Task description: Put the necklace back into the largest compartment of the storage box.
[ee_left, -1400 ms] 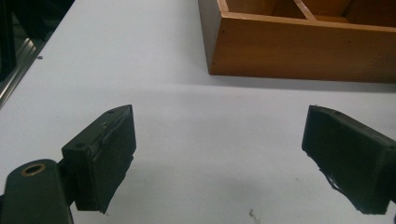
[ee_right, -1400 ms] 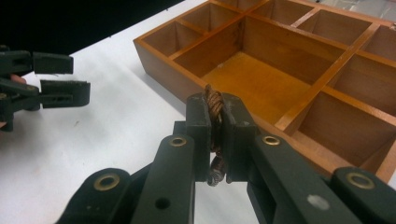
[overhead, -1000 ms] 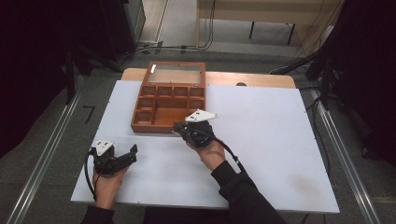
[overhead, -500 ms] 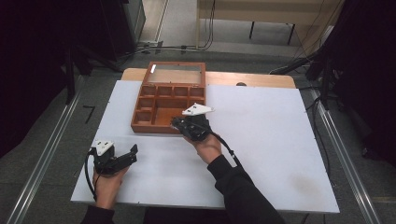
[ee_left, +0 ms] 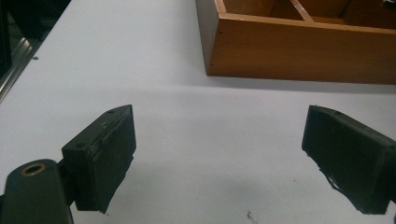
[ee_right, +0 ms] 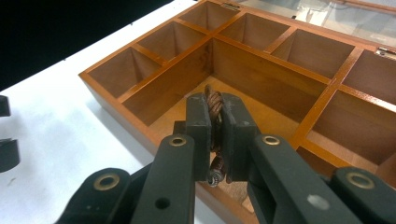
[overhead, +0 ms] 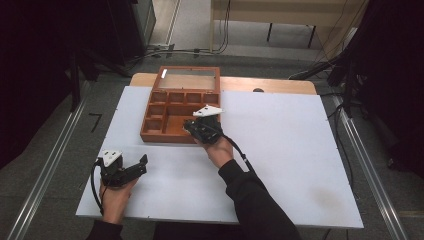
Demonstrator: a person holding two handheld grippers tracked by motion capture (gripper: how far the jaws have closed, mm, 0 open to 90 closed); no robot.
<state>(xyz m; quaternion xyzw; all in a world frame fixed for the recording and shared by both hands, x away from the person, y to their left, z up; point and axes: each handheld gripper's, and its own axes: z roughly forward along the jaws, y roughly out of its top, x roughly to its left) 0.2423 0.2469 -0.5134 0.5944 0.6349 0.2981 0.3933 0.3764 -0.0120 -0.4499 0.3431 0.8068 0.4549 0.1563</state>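
I am putting a little brown twisted thing (ee_right: 214,105) into the wooden box (overhead: 150,134). It looks like a bit of rope or a bracelet, but I cannot tell which. My right gripper (ee_right: 215,116) pinches it tight between its two black jaws, with only a thin gap for the thing itself. One end sticks up above the jaws and the other end hangs down below them.

My right gripper is over the near edge of the box, above the big middle space (ee_right: 187,114). I think I am at the carrying step, just before the drop. Next I need to move forward a little and go down into that big space, then let the jaws spread so the thing falls onto the floor of the box.

The box has thin wooden walls (ee_right: 261,58) all around, and small spaces sit behind and beside the big one. I should stay away from those walls so I do not bump them. The big space looks roomy enough for my jaws. The lid (overhead: 189,79) stands open at the far side, well out of my way.

My left gripper (overhead: 135,167) rests on the white table (overhead: 300,150), near the front left, well apart from the box. Its jaws are spread wide and hold nothing. There is lots of bare table around it.
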